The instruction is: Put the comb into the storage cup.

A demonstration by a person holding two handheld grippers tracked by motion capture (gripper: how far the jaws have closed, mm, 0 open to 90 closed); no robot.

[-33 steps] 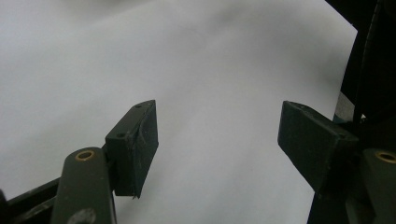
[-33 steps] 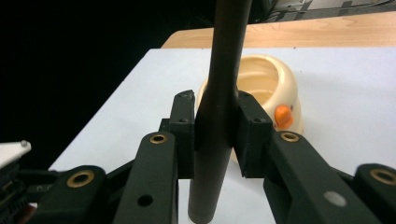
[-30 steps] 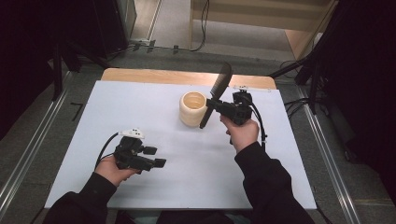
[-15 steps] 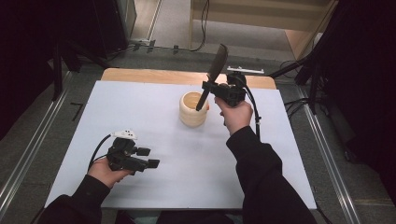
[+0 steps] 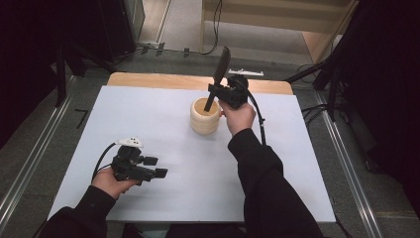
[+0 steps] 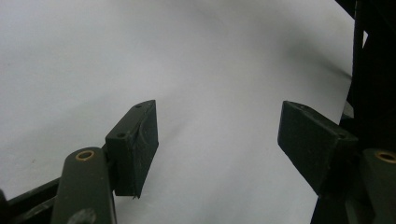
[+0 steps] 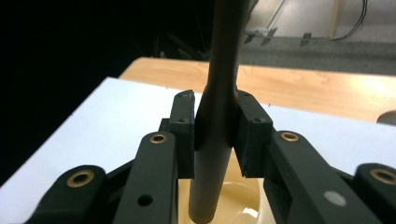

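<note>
Black, long and slim spatula (image 5: 218,79): round handle widening to a flat blade at the top, clamped at the handle by the right gripper (image 5: 216,90), tilted, handle end dipping into the pale wooden cup (image 5: 204,115) on the white table (image 5: 148,114). Left gripper (image 5: 157,167) low over the sheet near the front edge, jaws spread wide, nothing between.

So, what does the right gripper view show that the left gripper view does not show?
The right gripper view alone: the right gripper shut on a dark utensil, its handle end over the wooden cup, with the wooden table edge behind. The left gripper view alone: the left gripper, jaws wide apart with nothing between them. Both share the white sheet.
</note>
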